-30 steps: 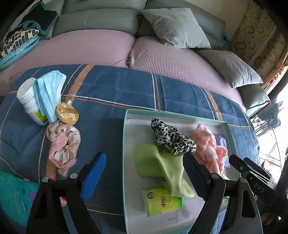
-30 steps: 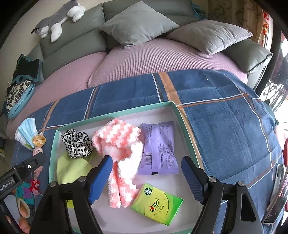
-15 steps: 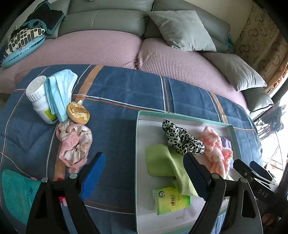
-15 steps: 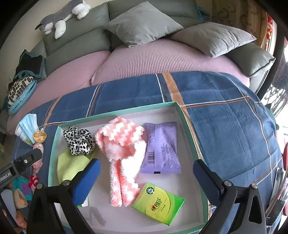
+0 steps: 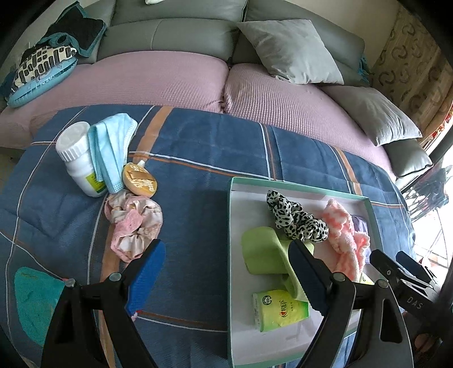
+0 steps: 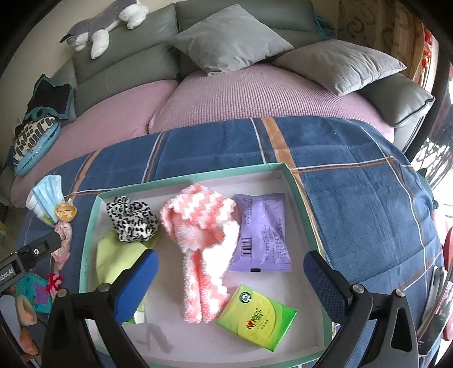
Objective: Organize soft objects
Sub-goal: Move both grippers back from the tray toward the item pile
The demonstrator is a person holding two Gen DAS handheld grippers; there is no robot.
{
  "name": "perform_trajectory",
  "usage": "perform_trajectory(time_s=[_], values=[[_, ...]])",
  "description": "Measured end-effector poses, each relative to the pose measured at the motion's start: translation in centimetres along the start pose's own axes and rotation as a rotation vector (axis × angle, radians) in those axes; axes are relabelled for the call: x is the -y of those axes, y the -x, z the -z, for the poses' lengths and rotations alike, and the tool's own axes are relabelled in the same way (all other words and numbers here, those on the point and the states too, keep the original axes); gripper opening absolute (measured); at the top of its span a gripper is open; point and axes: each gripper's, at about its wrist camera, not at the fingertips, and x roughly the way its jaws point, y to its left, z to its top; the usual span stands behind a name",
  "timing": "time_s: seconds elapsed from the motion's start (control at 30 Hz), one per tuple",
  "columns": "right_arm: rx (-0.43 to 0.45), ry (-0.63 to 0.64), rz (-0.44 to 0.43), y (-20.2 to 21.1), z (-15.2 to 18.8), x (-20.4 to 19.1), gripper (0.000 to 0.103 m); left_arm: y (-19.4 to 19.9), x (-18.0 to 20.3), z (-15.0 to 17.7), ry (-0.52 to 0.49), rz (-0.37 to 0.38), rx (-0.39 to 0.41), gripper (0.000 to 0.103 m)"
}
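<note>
A white tray with a green rim (image 5: 230, 215) (image 6: 300, 192) lies on a blue plaid blanket. In it are a leopard scrunchie (image 5: 294, 218) (image 6: 131, 218), a green cloth (image 5: 263, 252) (image 6: 113, 254), a pink-white fuzzy sock (image 6: 201, 237) (image 5: 345, 237), a purple packet (image 6: 262, 229) and green tissue packs (image 6: 257, 317) (image 5: 279, 310). A pink scrunchie (image 5: 133, 223) (image 6: 62, 243) lies on the blanket left of the tray. My left gripper (image 5: 226, 271) is open and empty, over the tray's left edge. My right gripper (image 6: 229, 280) is open and empty above the tray.
Left of the tray stand a white bottle (image 5: 78, 158), a blue face mask (image 5: 111, 150) and a round gold tin (image 5: 139, 184). A teal item (image 5: 34, 297) lies at the near left. Grey cushions (image 6: 226, 36) and a plush toy (image 6: 104, 25) sit on the sofa behind.
My left gripper has drifted left, so the tray sits further right in its view. My right gripper has opened wider and pulled back a little.
</note>
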Motion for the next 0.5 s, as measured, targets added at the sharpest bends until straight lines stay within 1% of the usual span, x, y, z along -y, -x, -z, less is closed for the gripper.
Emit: perform_trajectory(time_s=[0.17, 0.23, 0.37, 0.43, 0.5], values=[[0.003, 0.012, -0.01, 0.3, 0.2, -1.3, 0.103, 0.9, -0.8, 0.1, -0.009, -0.018, 0.011, 0.089], [0.017, 0.001, -0.033, 0.8, 0.3, -1.7, 0.103, 1.2, -1.1, 0.2, -0.017, -0.034, 0.015, 0.089], [0.052, -0.019, -0.106, 1.7, 0.3, -2.8, 0.103, 1.8, -2.2, 0.2, -0.004, -0.038, 0.022, 0.089], [0.06, -0.02, -0.122, 1.8, 0.4, -3.4, 0.103, 2.2, -2.7, 0.2, 0.002, -0.044, 0.028, 0.089], [0.067, -0.017, -0.12, 2.0, 0.6, -4.0, 0.103, 2.6, -3.2, 0.2, 0.004, -0.052, 0.034, 0.089]])
